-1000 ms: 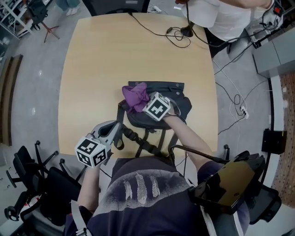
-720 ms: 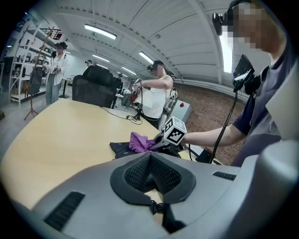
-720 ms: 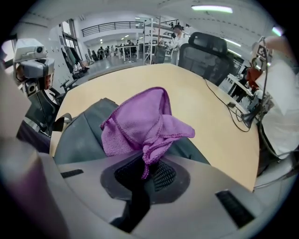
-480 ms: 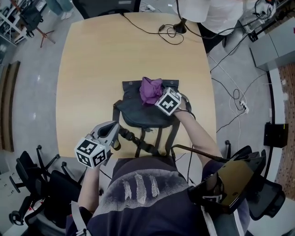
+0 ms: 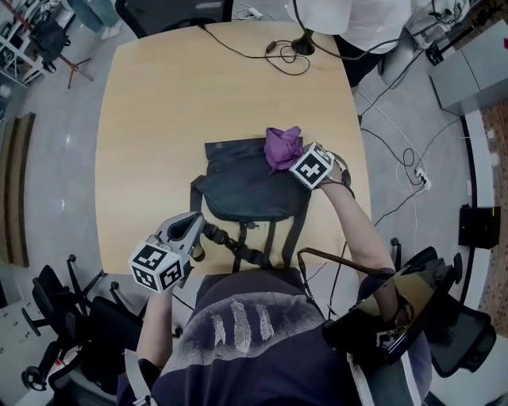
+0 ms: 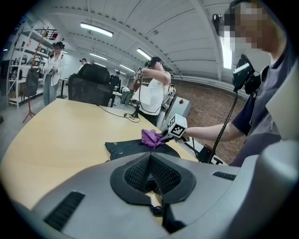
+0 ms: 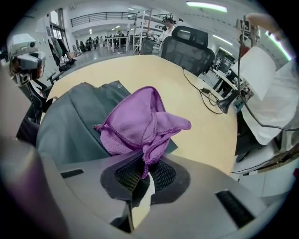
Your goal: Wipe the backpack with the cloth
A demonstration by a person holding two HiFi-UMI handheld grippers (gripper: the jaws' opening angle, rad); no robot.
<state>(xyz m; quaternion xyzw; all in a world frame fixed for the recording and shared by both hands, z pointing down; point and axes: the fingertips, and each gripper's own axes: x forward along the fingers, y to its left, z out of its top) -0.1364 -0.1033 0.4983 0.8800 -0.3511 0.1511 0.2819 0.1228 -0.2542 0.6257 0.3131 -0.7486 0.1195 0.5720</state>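
Note:
A dark grey backpack [image 5: 246, 186] lies flat on the wooden table [image 5: 159, 103], its straps trailing toward the near edge. A purple cloth [image 5: 282, 147] rests on the backpack's far right corner, with my right gripper [image 5: 295, 158] shut on it. In the right gripper view the cloth [image 7: 140, 123] bunches out of the closed jaws over the backpack [image 7: 70, 126]. My left gripper [image 5: 197, 228] sits at the near left by the table edge, shut on a black backpack strap [image 5: 226, 242]. The left gripper view shows the strap [image 6: 159, 212] under the closed jaws, with the cloth [image 6: 151, 137] beyond.
A black cable and a lamp base [image 5: 300, 47] lie at the table's far edge, where a person in white [image 5: 349, 20] stands. Office chairs [image 5: 63, 301] stand at the near left. Cables run over the floor [image 5: 405, 170] at the right.
My right gripper has dragged the purple cloth rightward along the backpack's far edge, from its left corner to its right corner. The left gripper has stayed put.

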